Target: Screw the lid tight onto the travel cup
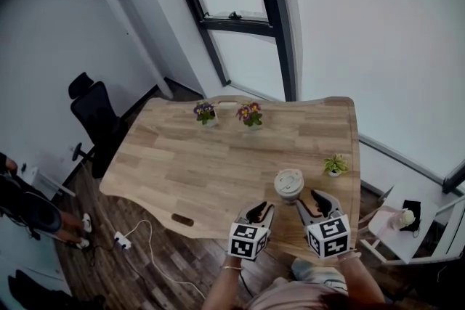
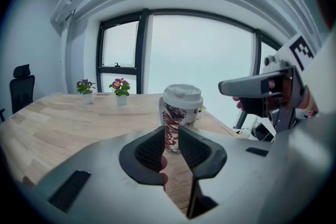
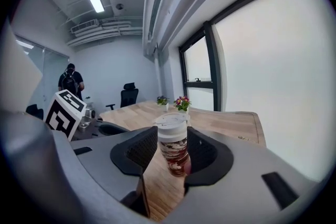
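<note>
The travel cup [image 1: 288,185] stands upright on the wooden table [image 1: 196,170] near its front right, patterned red and white, with its white lid [image 2: 182,94] on top. My left gripper [image 1: 259,210] hangs just short of the cup on its near left, its jaws narrowed to a slim gap with nothing between them. In the left gripper view [image 2: 173,145] the cup [image 2: 181,113] shows beyond that gap. My right gripper [image 1: 314,198] hovers on the near right, open about a cup's width. In the right gripper view [image 3: 170,150] the cup [image 3: 171,140] stands ahead of the jaws, untouched.
Two flower pots [image 1: 205,112] [image 1: 249,114] stand at the table's far edge and a small green plant [image 1: 335,165] at its right edge. An office chair [image 1: 94,112] and a person [image 1: 29,207] are to the left. A side table [image 1: 396,221] stands at the right.
</note>
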The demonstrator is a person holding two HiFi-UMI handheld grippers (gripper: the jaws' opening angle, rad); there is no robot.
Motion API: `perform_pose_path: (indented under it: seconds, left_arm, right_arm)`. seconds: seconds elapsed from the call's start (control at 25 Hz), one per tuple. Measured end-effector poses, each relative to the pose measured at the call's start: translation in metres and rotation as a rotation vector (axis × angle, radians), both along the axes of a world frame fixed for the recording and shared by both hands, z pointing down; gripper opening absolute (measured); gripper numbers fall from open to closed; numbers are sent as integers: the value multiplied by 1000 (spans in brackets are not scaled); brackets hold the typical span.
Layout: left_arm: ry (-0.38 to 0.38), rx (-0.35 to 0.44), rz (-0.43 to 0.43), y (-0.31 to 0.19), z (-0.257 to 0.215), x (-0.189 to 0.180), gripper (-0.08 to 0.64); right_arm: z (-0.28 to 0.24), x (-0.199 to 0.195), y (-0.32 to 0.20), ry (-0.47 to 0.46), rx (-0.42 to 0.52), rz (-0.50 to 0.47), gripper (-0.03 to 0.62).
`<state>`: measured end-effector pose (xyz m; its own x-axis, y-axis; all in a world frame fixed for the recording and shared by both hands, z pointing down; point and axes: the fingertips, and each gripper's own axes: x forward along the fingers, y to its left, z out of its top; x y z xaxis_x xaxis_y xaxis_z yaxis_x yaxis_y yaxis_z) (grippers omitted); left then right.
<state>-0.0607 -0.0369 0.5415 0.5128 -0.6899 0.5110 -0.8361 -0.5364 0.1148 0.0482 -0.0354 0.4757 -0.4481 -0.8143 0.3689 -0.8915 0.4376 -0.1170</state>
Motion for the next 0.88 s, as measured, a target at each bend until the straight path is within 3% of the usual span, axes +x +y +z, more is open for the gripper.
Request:
perform_pose_path:
  seconds: [0.2,0.4,0.88]
  left_arm:
    - [23,26,-31,14,-16,-4,29]
    - [70,63,-90,27,-41,-13,4]
    - [68,223,-123,49,-109,-31,2]
  right_arm:
    - [-9,5,10,-14,7,43,125]
    - [-25,14,18,-22,45,121,36]
    - [-68,25,43,-94,142,197,0]
